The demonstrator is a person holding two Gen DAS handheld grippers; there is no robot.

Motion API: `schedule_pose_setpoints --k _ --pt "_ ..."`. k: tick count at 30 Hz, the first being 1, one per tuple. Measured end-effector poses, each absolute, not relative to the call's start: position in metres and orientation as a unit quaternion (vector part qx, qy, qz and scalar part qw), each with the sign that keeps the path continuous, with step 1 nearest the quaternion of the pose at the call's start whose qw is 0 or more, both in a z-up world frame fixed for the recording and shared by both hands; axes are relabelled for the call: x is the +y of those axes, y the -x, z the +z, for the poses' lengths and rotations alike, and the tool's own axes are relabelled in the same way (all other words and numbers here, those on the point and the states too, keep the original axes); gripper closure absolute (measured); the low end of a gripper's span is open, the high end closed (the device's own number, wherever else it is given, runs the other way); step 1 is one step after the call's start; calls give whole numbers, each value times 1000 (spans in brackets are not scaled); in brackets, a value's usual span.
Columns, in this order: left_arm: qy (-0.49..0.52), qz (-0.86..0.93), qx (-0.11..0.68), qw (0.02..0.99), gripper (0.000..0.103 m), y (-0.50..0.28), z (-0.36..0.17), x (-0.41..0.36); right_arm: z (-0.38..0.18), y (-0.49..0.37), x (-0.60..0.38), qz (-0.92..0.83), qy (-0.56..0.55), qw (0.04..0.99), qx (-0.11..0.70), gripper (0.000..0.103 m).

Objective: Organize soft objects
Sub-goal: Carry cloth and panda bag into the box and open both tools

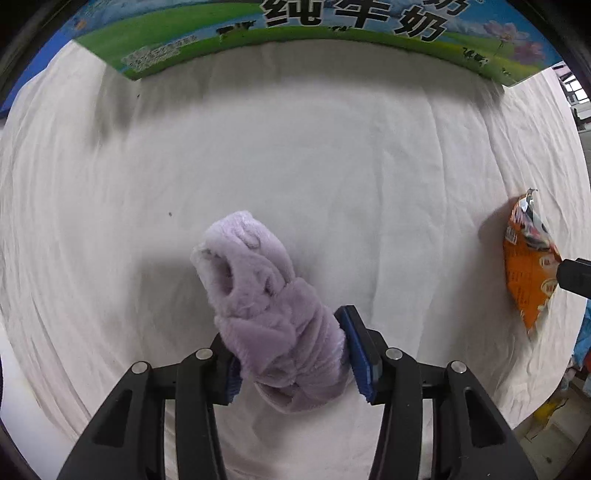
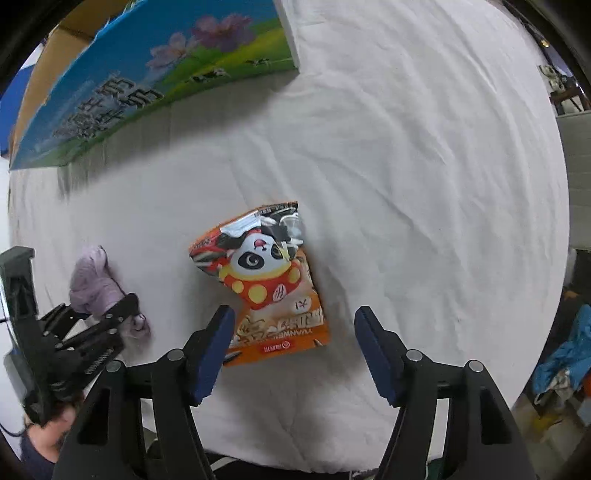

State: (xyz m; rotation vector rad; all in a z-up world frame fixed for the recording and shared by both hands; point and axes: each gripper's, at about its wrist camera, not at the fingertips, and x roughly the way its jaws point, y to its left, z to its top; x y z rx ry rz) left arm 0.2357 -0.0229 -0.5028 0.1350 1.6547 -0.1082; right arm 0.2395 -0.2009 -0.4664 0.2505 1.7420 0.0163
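Note:
A fluffy lilac cloth is clamped between the blue pads of my left gripper, which holds it just above the white sheet. It also shows in the right wrist view, held by the left gripper. An orange snack bag with a panda print lies flat on the sheet. My right gripper is open, its pads on either side of the bag's near end, not touching it. The bag shows at the right edge of the left wrist view.
A large milk carton box with green and blue print stands at the far edge of the sheet; it also shows in the right wrist view. Blue cloth and clutter lie beyond the right edge of the table.

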Motion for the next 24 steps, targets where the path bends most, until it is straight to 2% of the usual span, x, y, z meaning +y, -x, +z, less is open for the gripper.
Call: schedule_pose_setpoints --k 3,7,13,16,21,23,24 --pt "-46 -45 741 669 52 -244 -505 -25 -475 -256 -204 16 -121 626 770 33" --pt "-47 -49 745 664 32 -252 -508 -25 -498 -263 -190 20 -113 611 783 33" --pt "-15 -31 717 696 21 -238 -509 -23 -506 -257 -176 -6 -73 624 778 34" --pt "19 -33 712 702 4 -233 -511 -14 -506 -242 -182 -9 -63 627 776 37" --pt "5 -34 731 681 1 -243 -522 -20 -512 -232 -215 -3 -82 622 779 37" --pt "12 -24 732 681 8 -243 -521 -18 -511 -236 -228 -4 -80 622 779 37" --pt "11 -19 732 681 16 -245 -520 -15 -511 -237 -231 -7 -78 622 779 37"
